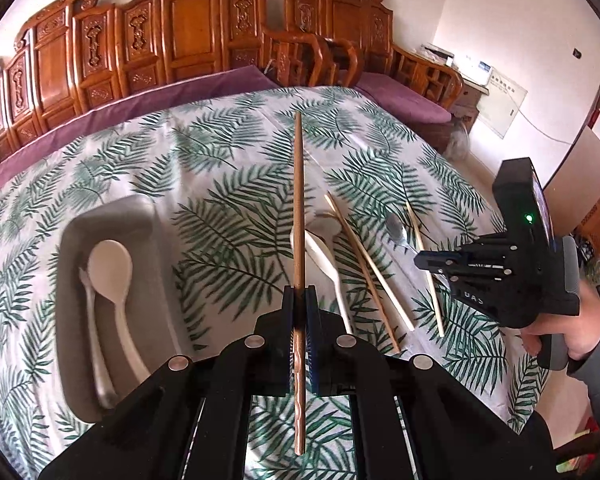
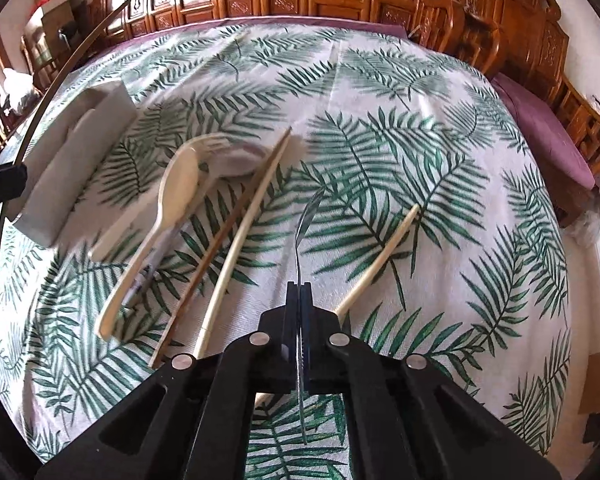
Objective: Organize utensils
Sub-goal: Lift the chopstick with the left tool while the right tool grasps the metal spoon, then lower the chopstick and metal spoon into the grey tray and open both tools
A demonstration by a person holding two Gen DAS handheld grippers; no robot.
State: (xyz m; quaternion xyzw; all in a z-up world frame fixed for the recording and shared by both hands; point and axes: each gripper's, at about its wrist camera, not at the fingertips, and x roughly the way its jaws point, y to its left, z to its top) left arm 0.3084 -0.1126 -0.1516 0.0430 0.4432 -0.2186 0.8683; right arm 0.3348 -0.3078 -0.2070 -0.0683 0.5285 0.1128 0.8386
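My left gripper [image 1: 299,292] is shut on a brown chopstick [image 1: 299,200] that points away over the table. Left of it a grey tray [image 1: 112,212] holds a white spoon [image 1: 110,268] and a thin white utensil [image 1: 94,340]. My right gripper [image 2: 299,288] is shut on the handle of a metal spoon [image 2: 306,220], seen edge-on. In the left wrist view the right gripper [image 1: 426,260] is at the right with the metal spoon [image 1: 396,228] low over the cloth. I cannot tell whether the spoon still touches it.
Loose on the leaf-print tablecloth [image 2: 380,120] lie a white spoon [image 2: 176,192], a white fork [image 2: 216,144], a brown chopstick [image 2: 220,248], a pale chopstick [image 2: 240,240] and another pale one [image 2: 384,256]. Carved wooden benches with purple cushions [image 1: 220,84] line the far side.
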